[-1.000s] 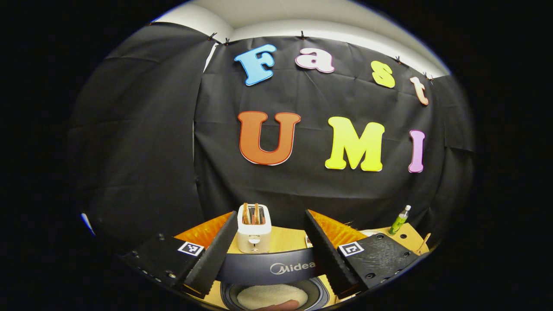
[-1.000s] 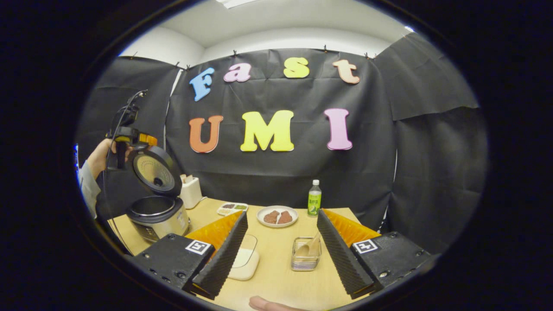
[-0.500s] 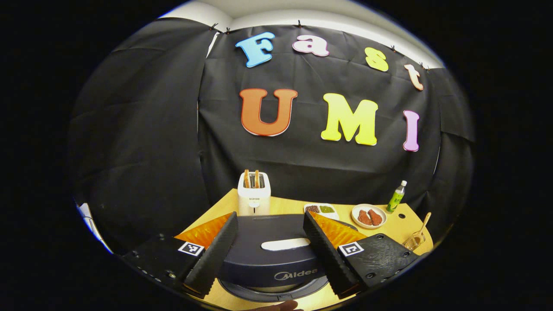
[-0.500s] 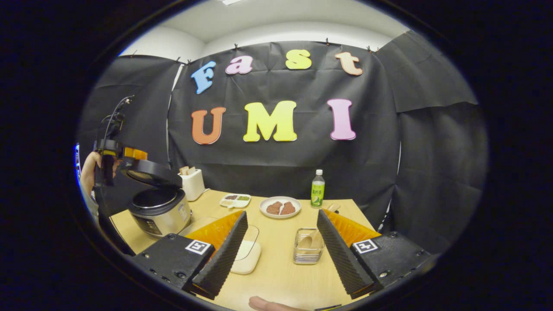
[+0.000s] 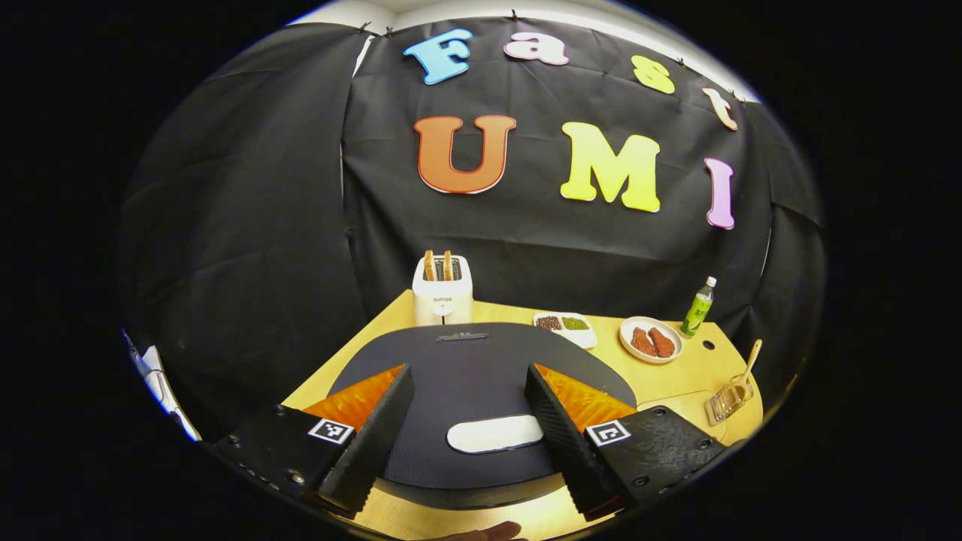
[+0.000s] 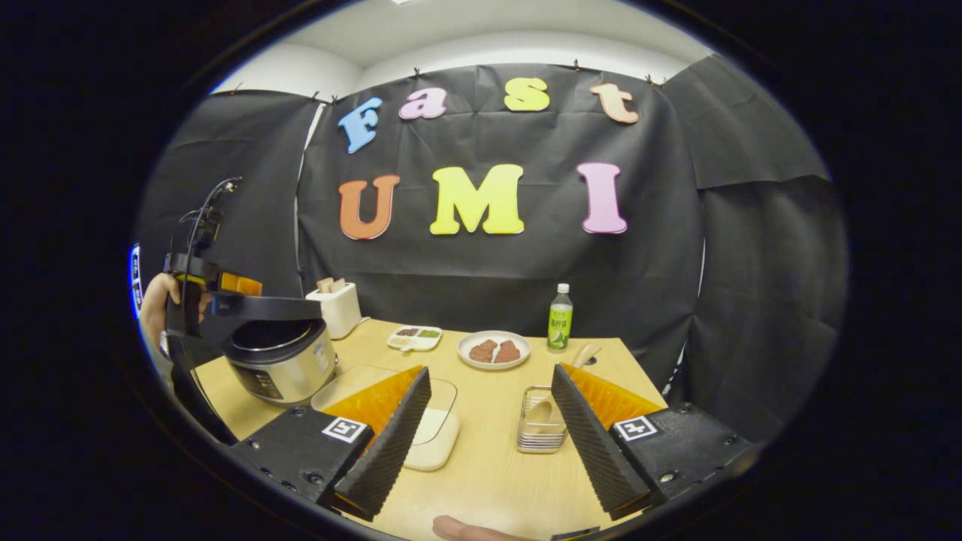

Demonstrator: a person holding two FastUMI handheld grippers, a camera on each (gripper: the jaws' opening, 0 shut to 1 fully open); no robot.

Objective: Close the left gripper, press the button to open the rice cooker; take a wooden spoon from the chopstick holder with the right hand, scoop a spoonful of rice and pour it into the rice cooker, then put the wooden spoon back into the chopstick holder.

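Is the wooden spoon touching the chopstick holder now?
Touching. In the left gripper view the wooden spoon stands in the chopstick holder, its lower end inside and its handle sticking out above the rim.

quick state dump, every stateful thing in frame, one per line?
Rice cooker lid: nearly down, gap left above the pot.
Left hand-held gripper: open, over the lid.
Right hand-held gripper: open, holding nothing.
Wooden spoon: standing in the holder.
Toaster: bread up in both slots.
Bottle: upright, capped.
Plate: holds brown food.
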